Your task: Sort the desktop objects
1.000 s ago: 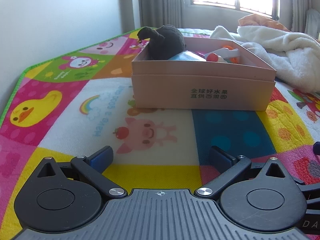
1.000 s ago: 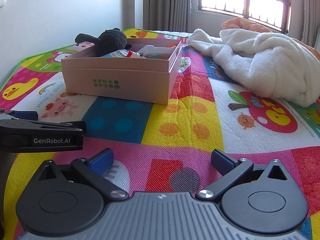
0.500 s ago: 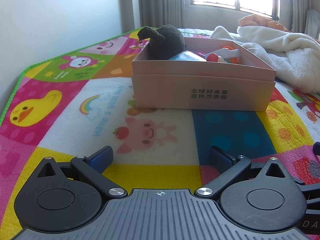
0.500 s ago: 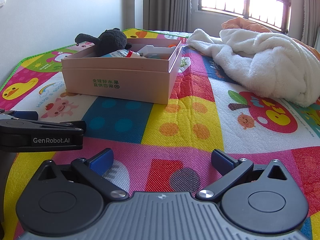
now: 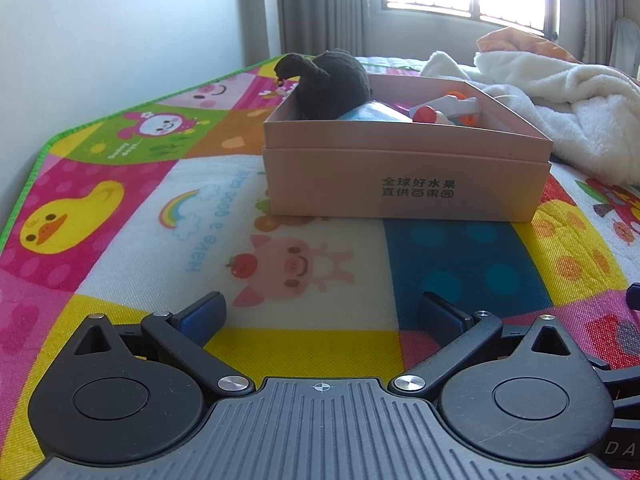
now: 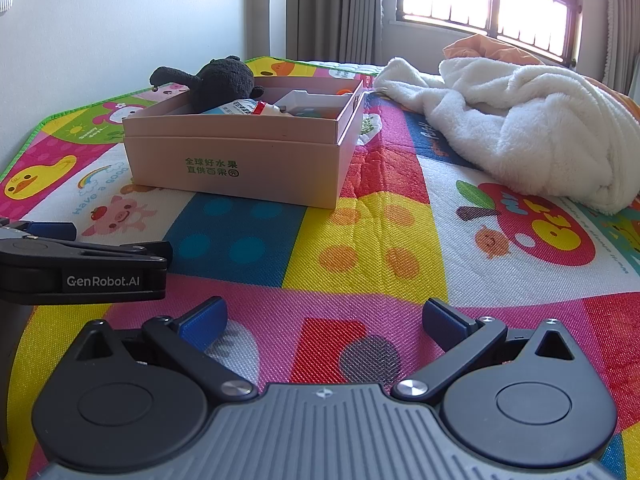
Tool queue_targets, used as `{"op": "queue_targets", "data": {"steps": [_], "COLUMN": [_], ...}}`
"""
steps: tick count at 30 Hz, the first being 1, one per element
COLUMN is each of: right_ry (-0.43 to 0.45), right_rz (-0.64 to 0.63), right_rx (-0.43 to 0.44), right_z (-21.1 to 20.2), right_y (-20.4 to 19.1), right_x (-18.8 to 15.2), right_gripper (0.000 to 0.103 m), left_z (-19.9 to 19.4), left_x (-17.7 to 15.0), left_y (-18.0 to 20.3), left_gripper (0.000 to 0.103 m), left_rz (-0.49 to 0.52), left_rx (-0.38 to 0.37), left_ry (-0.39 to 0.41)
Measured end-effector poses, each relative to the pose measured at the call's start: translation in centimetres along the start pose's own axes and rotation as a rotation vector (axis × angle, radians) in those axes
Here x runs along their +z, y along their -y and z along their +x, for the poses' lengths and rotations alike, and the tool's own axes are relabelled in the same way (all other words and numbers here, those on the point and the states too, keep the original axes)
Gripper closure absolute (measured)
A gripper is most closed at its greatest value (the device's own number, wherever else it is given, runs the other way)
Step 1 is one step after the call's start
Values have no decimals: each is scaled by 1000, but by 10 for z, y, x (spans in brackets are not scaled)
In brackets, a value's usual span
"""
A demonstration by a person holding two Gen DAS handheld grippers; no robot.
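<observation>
Ahead of your left tool lies an open stretch of the woven play mat, bare from the blue pads right up to the pink cardboard box. That tool's jaws stand wide with nothing between them. Your right tool is spread just as wide and empty, low over the mat, with the left tool just beside it on its left.

From the right wrist view, the box sits well forward and to the left, its straight rim open on top. To its right the mat runs clear until the heaped white fleece blanket, soft and lumpy, near the box's far corner but apart from it.

Inside the box, a fuzzy black plush toy leans against the left rear wall, one limb poking over the rim. Beside it rests a bottle with a red cap, then a shallow white tray. The mat's green border marks the left edge against the wall.
</observation>
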State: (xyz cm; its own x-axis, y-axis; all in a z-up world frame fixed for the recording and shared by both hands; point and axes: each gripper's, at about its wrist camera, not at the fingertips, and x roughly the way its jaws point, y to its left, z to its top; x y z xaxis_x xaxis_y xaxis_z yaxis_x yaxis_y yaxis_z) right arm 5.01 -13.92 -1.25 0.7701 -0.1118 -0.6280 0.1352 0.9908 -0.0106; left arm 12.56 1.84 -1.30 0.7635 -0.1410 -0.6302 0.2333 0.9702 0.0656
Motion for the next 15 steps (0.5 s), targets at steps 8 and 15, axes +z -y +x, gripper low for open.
{"op": "queue_targets", "data": {"steps": [8,15], "right_ry": [0,0], "right_rz": [0,0], "right_rx": [0,0], "right_z": [0,0], "right_y": [0,0], "right_x": [0,0], "right_gripper": [0,0], "left_z": [0,0], "left_x": [0,0], "left_y": [0,0], "left_gripper": [0,0], "left_rz": [1,-1], "left_rx": [1,-1], "left_ry": [-1,0]}}
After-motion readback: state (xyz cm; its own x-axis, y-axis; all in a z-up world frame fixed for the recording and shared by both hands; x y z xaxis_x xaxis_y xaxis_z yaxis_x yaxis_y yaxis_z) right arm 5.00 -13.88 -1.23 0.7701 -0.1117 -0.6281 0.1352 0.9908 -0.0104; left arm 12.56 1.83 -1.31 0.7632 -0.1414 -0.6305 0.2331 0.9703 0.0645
